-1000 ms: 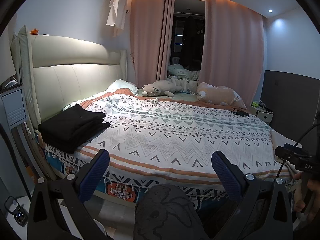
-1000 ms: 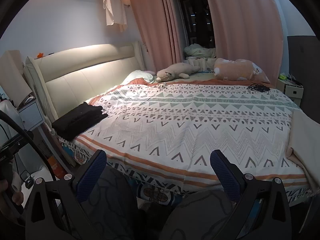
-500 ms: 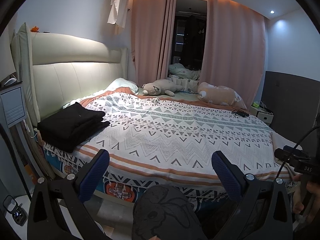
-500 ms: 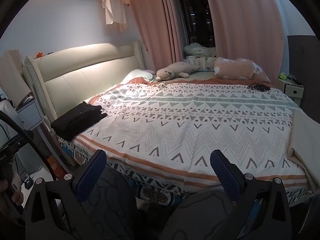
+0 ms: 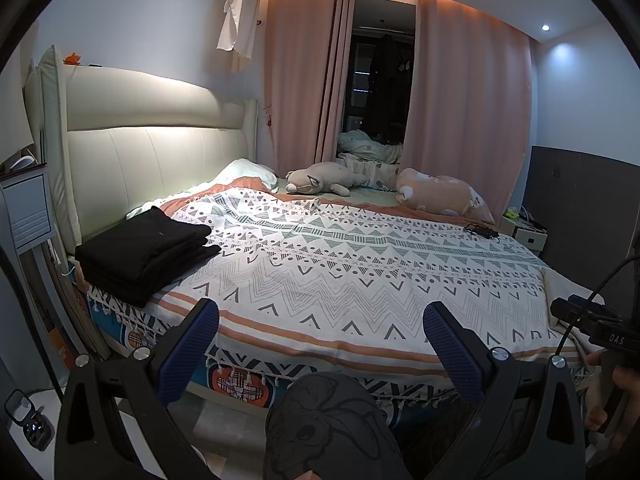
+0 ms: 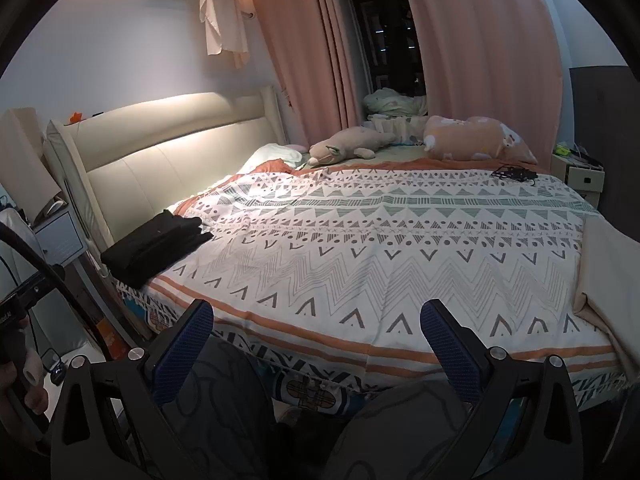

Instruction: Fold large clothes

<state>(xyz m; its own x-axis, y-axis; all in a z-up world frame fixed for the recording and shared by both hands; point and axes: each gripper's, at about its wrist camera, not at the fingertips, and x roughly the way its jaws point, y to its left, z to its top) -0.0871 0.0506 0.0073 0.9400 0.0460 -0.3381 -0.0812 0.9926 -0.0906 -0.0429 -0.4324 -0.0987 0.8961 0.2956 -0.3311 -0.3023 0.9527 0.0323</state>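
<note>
A stack of folded black clothes (image 5: 146, 254) lies on the near left corner of the bed by the headboard; it also shows in the right wrist view (image 6: 156, 246). A cream cloth (image 6: 608, 264) hangs over the bed's right edge. My left gripper (image 5: 322, 316) is open and empty, held off the bed's near edge. My right gripper (image 6: 316, 316) is open and empty too, in front of the bed. Both are well short of the black stack.
The bed carries a patterned white, grey and orange cover (image 5: 360, 264). Plush toys (image 5: 324, 176) and a pillow (image 5: 440, 196) lie at the far side, with a black cable (image 5: 482, 232). A nightstand (image 5: 28, 208) stands left. My knees (image 5: 324, 420) are below.
The left view has drifted slightly right and up; the black stack sits a little more to the left. The right view is almost unchanged. Both grippers stay open.
</note>
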